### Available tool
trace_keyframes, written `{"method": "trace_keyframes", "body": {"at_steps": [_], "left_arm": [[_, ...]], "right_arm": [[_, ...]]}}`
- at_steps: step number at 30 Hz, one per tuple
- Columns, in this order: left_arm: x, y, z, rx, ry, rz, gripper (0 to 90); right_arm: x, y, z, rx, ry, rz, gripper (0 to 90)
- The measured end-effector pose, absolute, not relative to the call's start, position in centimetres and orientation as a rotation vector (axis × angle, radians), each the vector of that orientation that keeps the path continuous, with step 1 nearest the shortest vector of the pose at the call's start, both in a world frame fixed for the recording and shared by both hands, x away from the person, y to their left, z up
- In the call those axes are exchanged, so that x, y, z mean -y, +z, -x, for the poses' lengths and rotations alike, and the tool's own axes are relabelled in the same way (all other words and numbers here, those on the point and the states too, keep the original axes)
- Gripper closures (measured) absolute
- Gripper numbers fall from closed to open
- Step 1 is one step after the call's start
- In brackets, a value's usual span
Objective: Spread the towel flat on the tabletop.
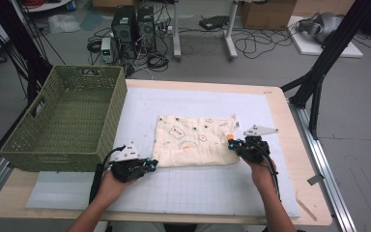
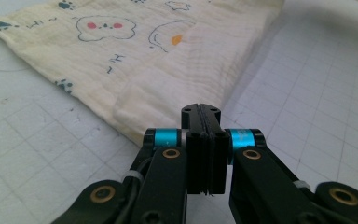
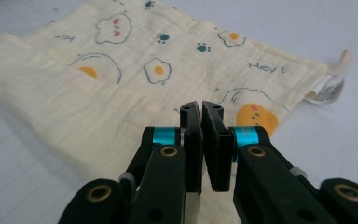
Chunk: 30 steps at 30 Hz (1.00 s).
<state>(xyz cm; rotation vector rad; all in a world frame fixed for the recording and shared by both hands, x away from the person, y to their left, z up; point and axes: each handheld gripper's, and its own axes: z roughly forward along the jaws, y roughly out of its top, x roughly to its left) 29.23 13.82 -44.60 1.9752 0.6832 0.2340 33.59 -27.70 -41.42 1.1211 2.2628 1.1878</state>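
My left gripper [image 2: 200,112] is sitting with its jaws pressed flat together, nothing showing between them, right at the near left corner of the cream muslin cloth [image 2: 158,60]. In the left gripper view the tips are lying just beside the folded hem; I cannot tell whether they are touching it. My right gripper [image 3: 200,107] is hovering over the cloth's right edge with its jaws all but together, only a thin slit between them; whether they are catching any fabric I cannot tell. An orange printed face is lying just beside them, and a small care label [image 3: 327,86] is sticking out at the far corner.

The cloth is lying flat on the white gridded mat [image 1: 193,188], between my two hands. To the left, the green woven basket [image 1: 34,140] is standing at the table's [image 1: 280,108] left edge, well apart from the cloth, showing its bare woven floor.
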Motion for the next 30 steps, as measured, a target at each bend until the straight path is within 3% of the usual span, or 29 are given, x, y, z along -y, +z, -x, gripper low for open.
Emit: {"method": "trace_keyframes", "body": {"at_steps": [3, 12, 16, 20, 30], "left_arm": [[-14.3, -44.0, -29.2, -0.672, 0.235, -1.938, 85.8], [-16.2, -42.9, -30.0, -0.794, 0.272, -1.781, 56.1], [-15.8, -43.0, -30.2, -0.803, 0.282, -1.782, 52.6], [-15.4, -43.4, -30.8, -0.818, 0.274, -1.796, 48.4], [-11.8, -43.6, -33.7, -0.843, 0.255, -1.871, 43.4]], "right_arm": [[28.8, -40.9, -31.5, -2.245, 1.242, -1.095, 86.8], [30.4, -42.0, -26.0, -2.341, 1.313, -0.969, 86.5], [31.2, -42.3, -24.7, -2.395, 1.282, -0.944, 85.6], [32.0, -42.5, -24.1, -2.383, 1.299, -0.98, 74.6], [31.3, -40.6, -27.0, -2.193, 1.363, -1.083, 61.4]]}}
